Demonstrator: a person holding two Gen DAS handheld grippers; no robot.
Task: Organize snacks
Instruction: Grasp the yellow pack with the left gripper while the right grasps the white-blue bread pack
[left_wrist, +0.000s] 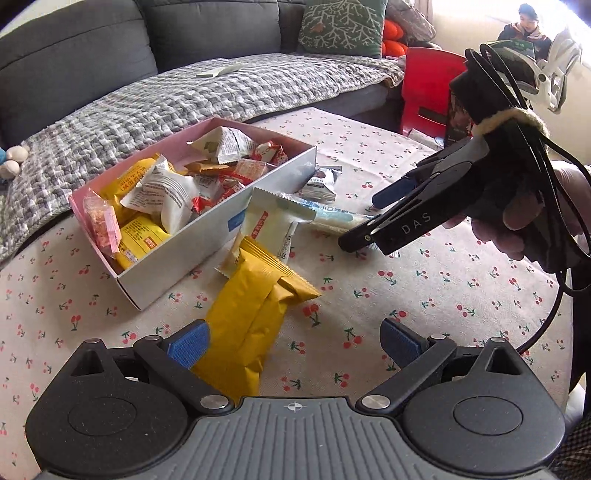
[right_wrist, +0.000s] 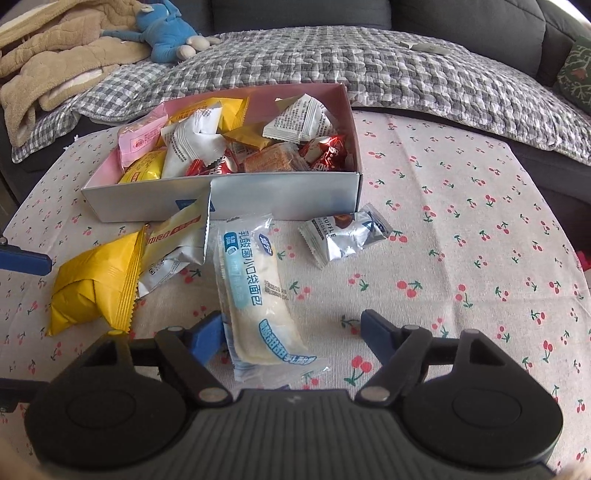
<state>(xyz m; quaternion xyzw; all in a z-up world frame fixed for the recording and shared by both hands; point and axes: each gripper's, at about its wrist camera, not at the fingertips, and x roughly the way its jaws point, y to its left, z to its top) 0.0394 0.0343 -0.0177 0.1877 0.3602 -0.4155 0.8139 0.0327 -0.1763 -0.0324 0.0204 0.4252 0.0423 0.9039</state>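
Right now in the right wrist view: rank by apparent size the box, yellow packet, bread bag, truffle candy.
1. box
2. bread bag and yellow packet: they look about alike, and the bag lies nearer the camera, so I leave them unranked
3. truffle candy

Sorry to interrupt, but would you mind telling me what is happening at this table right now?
A person with a handheld gripper in each hand is sorting snacks into a box that is already nearly full. Four packets lie loose on the tablecloth in front of it. The right gripper is open around the long bread packet, not yet gripping it. The left gripper is open over the yellow packet.
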